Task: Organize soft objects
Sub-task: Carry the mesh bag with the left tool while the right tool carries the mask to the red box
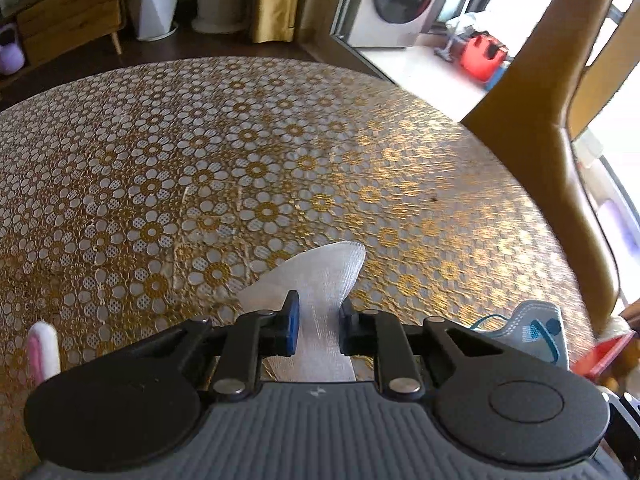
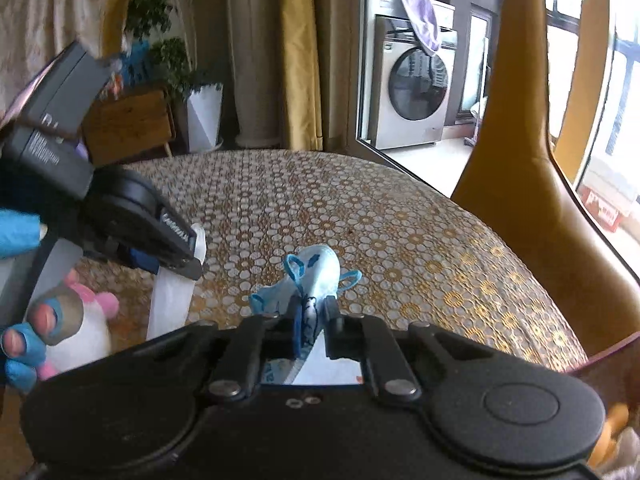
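My left gripper [image 1: 318, 316] is shut on a white mesh cloth [image 1: 320, 276] and holds it above the gold flower-patterned table [image 1: 240, 152]. In the right wrist view the left gripper [image 2: 188, 256] shows at the left with the white cloth [image 2: 172, 300] hanging from it. My right gripper [image 2: 314, 320] is shut on a light blue face mask [image 2: 316, 272] with blue ear loops. The mask also shows at the right of the left wrist view [image 1: 536, 328]. A pink and white plush toy [image 2: 88, 328] lies on the table at the left, under the left gripper; part of it also shows in the left wrist view [image 1: 44, 348].
A tan chair back [image 2: 532, 184] stands at the table's right edge. A red box [image 1: 600, 356] sits low at the right. A washing machine [image 2: 416, 92], curtains, a white planter [image 2: 204, 116] and a wooden cabinet [image 1: 68, 16] stand beyond the table.
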Demonstrator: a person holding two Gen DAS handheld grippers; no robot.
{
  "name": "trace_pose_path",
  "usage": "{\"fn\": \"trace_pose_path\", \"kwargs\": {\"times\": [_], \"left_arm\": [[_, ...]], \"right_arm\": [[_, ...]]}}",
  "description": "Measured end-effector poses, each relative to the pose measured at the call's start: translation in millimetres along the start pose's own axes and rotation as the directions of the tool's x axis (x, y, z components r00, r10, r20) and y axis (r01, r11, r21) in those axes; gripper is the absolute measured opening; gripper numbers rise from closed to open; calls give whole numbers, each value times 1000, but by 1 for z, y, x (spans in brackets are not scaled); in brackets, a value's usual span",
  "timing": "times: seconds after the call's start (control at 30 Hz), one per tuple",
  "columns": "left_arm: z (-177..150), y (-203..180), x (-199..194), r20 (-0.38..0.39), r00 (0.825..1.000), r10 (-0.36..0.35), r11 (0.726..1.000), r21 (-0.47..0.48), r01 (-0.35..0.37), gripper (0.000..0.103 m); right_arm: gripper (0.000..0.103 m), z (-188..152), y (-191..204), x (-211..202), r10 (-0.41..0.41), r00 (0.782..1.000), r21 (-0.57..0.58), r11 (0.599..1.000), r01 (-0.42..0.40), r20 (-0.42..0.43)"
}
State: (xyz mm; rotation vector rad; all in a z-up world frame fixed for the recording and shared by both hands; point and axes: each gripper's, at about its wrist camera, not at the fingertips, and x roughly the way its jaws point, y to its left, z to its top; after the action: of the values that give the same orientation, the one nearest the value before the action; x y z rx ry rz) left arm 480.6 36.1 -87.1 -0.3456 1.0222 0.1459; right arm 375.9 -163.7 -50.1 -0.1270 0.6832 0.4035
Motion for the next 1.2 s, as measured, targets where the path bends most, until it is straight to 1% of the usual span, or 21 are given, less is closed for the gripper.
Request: {"fn": "trace_pose_path", "kwargs": {"times": [0.17,0.4,0.6,0.77,1.0,1.2], "left_arm": [[-10,-20,-31,13,999,-35,999,41,34,17],[-28,-50,-82,30,995,-91,988,125,87,17],[-50,-76,-124,39,988,-151,970,201,140,17],[-64,-101,-154,61,977,-205,951,247,184,17],[-80,-149,-175,72,964,-256,922,319,221,17],[-89,-194,-169,55,948,-314,895,350,276,17]], "right_arm": [[9,-1,-20,-38,7,999,70,997,-9,34],[9,-4,-43,-94,1,997,121,993,-11,77],[9,-12,-58,-137,-13,994,154,988,-5,112],[9,-20,-70,-167,-38,989,173,985,13,144],[9,-38,-101,-195,-98,983,215,975,64,153],[9,-59,-129,-202,-154,978,255,960,115,143]]}}
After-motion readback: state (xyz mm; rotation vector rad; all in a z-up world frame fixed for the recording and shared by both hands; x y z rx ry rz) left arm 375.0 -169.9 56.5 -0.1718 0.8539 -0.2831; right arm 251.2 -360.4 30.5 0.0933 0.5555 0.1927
